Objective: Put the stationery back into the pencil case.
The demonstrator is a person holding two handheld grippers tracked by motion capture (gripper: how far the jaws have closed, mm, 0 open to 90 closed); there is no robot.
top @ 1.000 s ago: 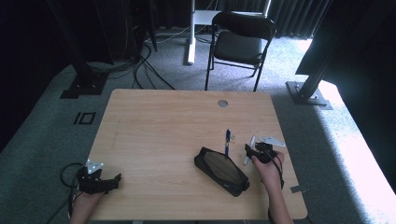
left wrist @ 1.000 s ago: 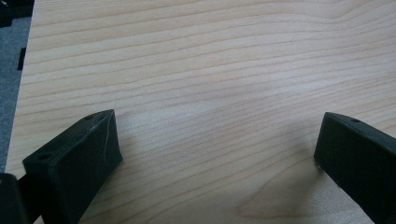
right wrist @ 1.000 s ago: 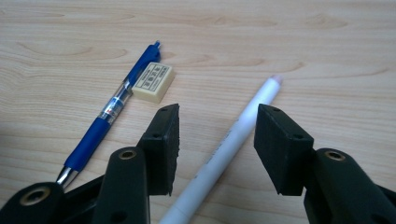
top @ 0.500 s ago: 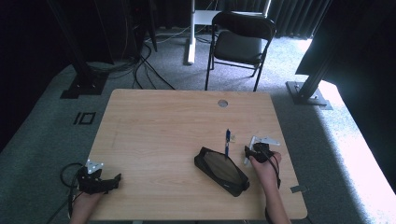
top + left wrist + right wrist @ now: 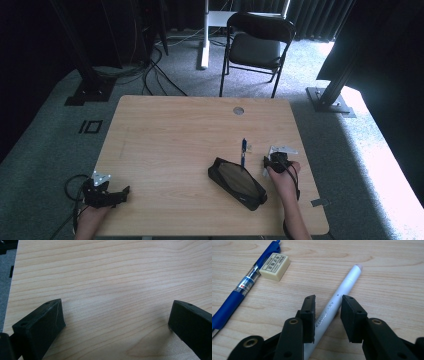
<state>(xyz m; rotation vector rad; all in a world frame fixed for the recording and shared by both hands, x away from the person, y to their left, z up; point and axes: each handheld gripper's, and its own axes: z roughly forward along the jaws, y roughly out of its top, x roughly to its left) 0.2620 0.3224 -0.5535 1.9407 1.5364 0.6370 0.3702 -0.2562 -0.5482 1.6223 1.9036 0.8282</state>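
While the left hand-held gripper (image 5: 107, 194) idles spread-jawed at the counter (image 5: 175, 145) corner, right hand-held gripper (image 5: 327, 315) straddles, unclamped, a white pen (image 5: 337, 307) lying beside eraser (image 5: 274, 266), blue pen (image 5: 244, 285) and pouch (image 5: 237, 183), seemingly for pickup.

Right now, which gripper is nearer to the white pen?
The right gripper: its jaws straddle the white pen on the table. The left gripper sits open at the table's near left corner, far from it.

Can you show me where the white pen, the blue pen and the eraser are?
white pen (image 5: 348, 283), right gripper view, on its barrel.
blue pen (image 5: 247, 283), right gripper view, on its clear middle.
eraser (image 5: 275, 265), right gripper view, on its printed top.
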